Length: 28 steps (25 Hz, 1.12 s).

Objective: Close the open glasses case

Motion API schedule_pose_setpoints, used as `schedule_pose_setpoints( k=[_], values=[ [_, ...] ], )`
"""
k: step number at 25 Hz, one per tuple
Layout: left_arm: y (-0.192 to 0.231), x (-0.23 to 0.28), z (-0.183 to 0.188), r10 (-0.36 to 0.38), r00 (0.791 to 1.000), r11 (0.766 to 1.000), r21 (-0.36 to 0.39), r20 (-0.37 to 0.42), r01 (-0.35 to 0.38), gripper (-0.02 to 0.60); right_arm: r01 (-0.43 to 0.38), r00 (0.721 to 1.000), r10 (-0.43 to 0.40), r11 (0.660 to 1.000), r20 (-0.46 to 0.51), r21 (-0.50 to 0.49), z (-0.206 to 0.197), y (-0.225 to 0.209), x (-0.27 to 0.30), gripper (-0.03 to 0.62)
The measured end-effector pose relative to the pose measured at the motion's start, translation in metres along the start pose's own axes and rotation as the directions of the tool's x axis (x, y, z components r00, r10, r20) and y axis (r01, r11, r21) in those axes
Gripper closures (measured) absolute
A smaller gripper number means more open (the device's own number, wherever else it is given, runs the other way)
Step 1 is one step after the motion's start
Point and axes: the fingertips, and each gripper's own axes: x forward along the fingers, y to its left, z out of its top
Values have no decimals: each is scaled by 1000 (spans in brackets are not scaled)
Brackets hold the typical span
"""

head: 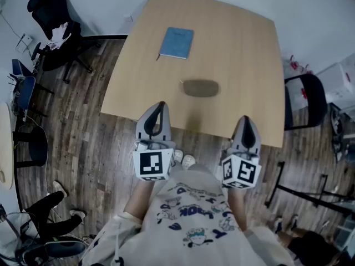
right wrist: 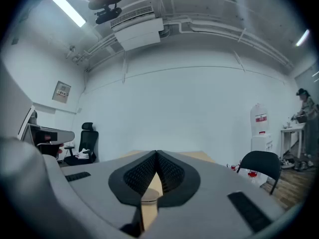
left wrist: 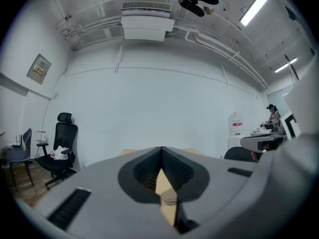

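The glasses case is a dark oval shell lying flat near the middle of the tan table, and its lid looks down. Both grippers hover level at the table's near edge, short of the case. My left gripper is to the case's near left and my right gripper to its near right. Each has its jaws pressed together with nothing between them. In the left gripper view the left gripper shows only a sliver of table through its slit. The right gripper shows the same in its own view.
A blue notebook lies on the table beyond the case. A black office chair stands at the far left and another black chair at the table's right side. The floor is dark wood planks.
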Motion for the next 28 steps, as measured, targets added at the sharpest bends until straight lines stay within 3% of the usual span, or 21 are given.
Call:
schedule_pose_setpoints(
  k=[12, 17, 28],
  values=[
    [-1, 4, -2, 7, 1000, 999, -39, -13, -8, 583, -12, 1000, 12, 1000, -7, -3, -1, 2, 4, 594],
    [-8, 15, -12, -11, 999, 1000, -6, -50, 10, 583, -34, 999, 34, 999, -26, 6, -7, -2, 12, 594],
    [-12, 20, -43, 39, 989, 999, -6, -146, -40, 581, -125, 988, 125, 992, -90, 11, -28, 6, 36, 594]
  ],
)
